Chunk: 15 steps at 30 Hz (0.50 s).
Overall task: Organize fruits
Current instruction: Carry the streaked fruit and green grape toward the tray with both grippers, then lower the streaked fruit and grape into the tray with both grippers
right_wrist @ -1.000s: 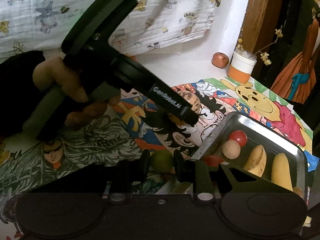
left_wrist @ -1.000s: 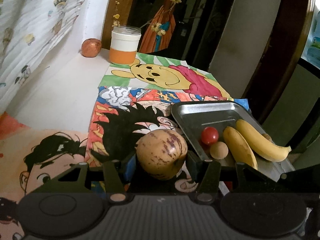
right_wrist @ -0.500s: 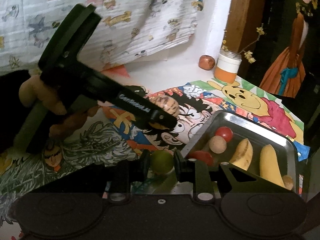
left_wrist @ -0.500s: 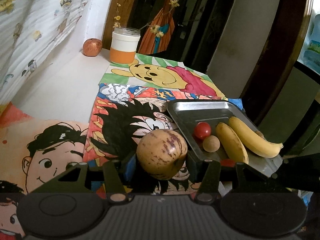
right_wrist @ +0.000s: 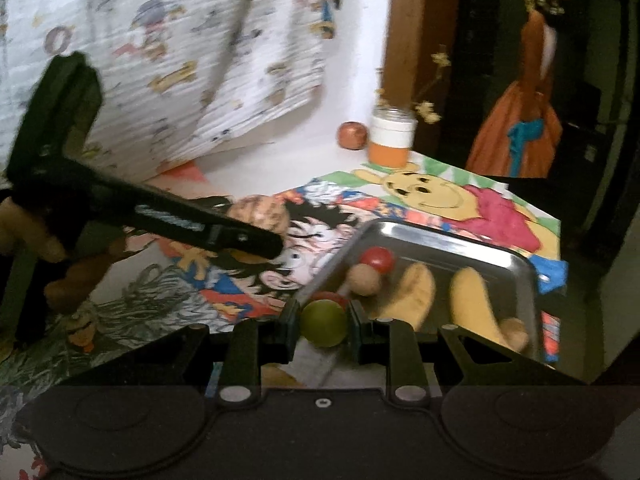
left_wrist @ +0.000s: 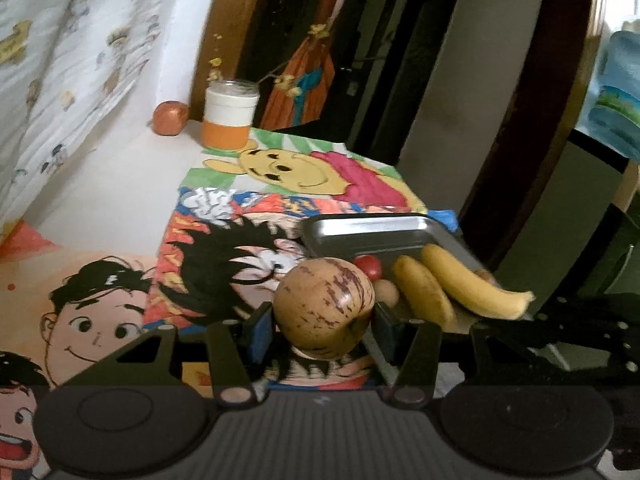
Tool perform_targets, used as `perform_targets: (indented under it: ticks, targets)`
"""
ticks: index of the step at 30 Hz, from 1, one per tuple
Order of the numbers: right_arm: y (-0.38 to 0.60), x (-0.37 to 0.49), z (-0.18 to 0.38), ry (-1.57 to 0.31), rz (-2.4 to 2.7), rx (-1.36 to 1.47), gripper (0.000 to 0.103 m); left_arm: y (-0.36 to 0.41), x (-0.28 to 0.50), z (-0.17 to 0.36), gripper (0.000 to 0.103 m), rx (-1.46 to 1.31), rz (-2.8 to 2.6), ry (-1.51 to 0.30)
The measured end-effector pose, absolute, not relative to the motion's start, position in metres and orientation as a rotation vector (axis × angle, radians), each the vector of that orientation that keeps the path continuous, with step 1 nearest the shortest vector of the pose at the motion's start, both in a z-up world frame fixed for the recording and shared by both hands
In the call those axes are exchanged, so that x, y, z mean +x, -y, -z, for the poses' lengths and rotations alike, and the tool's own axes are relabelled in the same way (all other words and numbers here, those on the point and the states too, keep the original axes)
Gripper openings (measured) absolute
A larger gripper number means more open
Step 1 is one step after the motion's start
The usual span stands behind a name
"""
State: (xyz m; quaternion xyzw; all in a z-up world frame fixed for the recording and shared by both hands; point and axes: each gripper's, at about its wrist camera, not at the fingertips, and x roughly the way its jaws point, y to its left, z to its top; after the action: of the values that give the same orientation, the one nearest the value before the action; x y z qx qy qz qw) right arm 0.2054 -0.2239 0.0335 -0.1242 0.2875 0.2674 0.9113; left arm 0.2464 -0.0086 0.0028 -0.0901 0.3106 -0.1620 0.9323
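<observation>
My left gripper (left_wrist: 318, 326) is shut on a round tan fruit with purple streaks (left_wrist: 324, 304), carried above the cartoon mats just left of the metal tray (left_wrist: 360, 226). In the tray lie two bananas (left_wrist: 470, 286), a red tomato (left_wrist: 370, 266) and a small tan ball fruit (left_wrist: 386, 292). My right gripper (right_wrist: 323, 325) is shut on a small green fruit (right_wrist: 323, 322), at the tray's near left corner (right_wrist: 448, 240). In the right wrist view the left gripper (right_wrist: 240, 236) shows with the tan fruit (right_wrist: 262, 214), held by a person's hand (right_wrist: 60, 276).
An orange-and-white jar (left_wrist: 230, 120) with dried flowers and a reddish apple (left_wrist: 170, 118) stand at the table's far corner by the wall. Cartoon drawings (left_wrist: 288, 168) cover the table. A patterned curtain (right_wrist: 160, 60) hangs at the left. The table's edge runs just beyond the tray.
Both grippers have moved toward the tray with their fruits still held. In the left wrist view the tray has slid closer and partly behind the tan fruit; the right view has rolled slightly.
</observation>
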Motion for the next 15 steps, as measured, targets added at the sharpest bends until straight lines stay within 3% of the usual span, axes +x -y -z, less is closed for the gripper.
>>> perform_targets:
  ticks: [15]
  targets:
    - [0.281, 0.204, -0.032, -0.58, -0.387, -0.161, 0.027, 0.059, 0.233, -0.011, 0.057, -0.147, 0.456, -0.642]
